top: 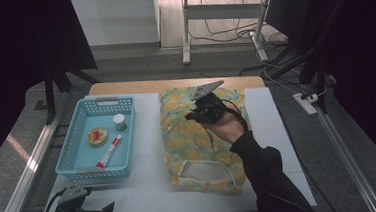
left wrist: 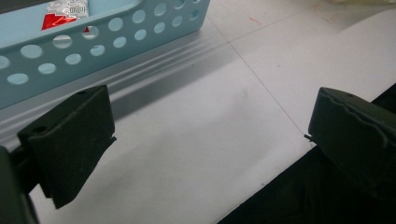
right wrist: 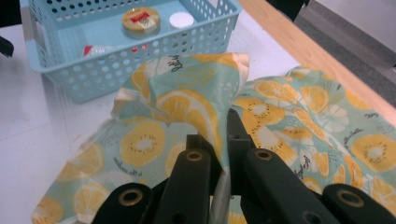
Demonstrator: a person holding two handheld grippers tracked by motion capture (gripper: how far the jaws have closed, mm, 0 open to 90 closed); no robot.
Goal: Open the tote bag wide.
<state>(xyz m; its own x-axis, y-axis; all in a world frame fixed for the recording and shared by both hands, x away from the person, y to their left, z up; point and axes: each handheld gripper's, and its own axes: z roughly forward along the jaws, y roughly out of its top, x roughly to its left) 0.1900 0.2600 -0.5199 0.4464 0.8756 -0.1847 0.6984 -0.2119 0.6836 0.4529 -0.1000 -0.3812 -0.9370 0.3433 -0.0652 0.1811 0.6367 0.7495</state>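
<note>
A person's right gripper (top: 200, 112) pinches a fold of the lemon-print cloth bag (top: 199, 145) between closed fingers (right wrist: 232, 135), the caught fabric standing up in a peak above the rest of the bag in the right gripper view. The bag lies spread across the middle of the white surface (top: 148, 139), its open handle end toward 6 o'clock and the gripped part up near 12 o'clock. At 9 o'clock from the bag, just beside it, sits a light blue perforated basket (top: 74, 154) holding a round yellow tin (top: 97, 136), a small white-capped jar (top: 120, 122) and a red-and-white tube (top: 109, 151). The left gripper (top: 105, 209) rests low at the surface's near edge, around 7 o'clock, its fingers (left wrist: 70, 140) spread wide with nothing between them, the basket's corner just ahead of it.
</note>
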